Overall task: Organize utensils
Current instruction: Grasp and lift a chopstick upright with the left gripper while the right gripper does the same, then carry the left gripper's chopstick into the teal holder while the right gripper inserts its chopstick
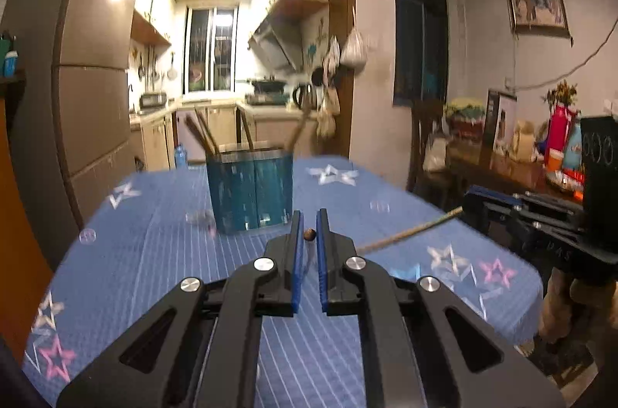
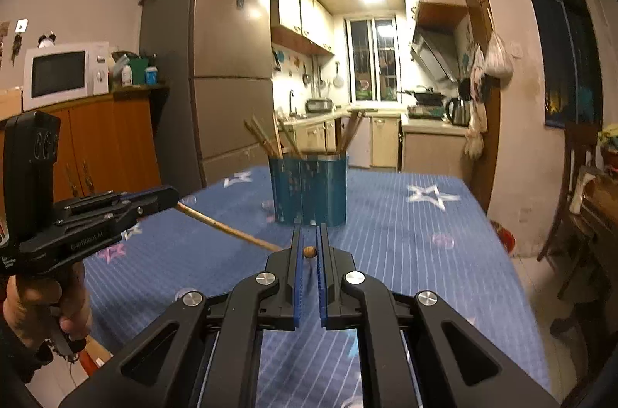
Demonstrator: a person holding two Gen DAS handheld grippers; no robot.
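My left claw [image 1: 308,234] is clamped on the round end of a thin wooden chopstick [image 1: 309,235]. My right claw [image 2: 309,251] is clamped likewise on a second thin wooden chopstick [image 2: 308,251], seen end-on as a brown dot between blue pads. Both are held above the table in front of the blue holder.

Only the left wrist view shows the right claw's stick side-on, as a long pale shaft [image 1: 409,232] running right of the holder. It also shows a cluttered side table [image 1: 513,172] and a framed picture [image 1: 537,7]. Only the right wrist view shows the left claw's stick side-on [image 2: 228,228], left of the holder, plus a white microwave [image 2: 65,74] on an orange cabinet [image 2: 112,145] and my hand [image 2: 42,303] on the grip.

The blue faceted cylindrical holder [image 1: 250,193] stands upright on the table. It has a metal rim, and several brown chopsticks [image 2: 266,137] lean out of it, splayed.

The tablecloth [image 1: 154,253] is blue with white pinstripes and star prints. The claw bodies are black plastic with silver bolts.
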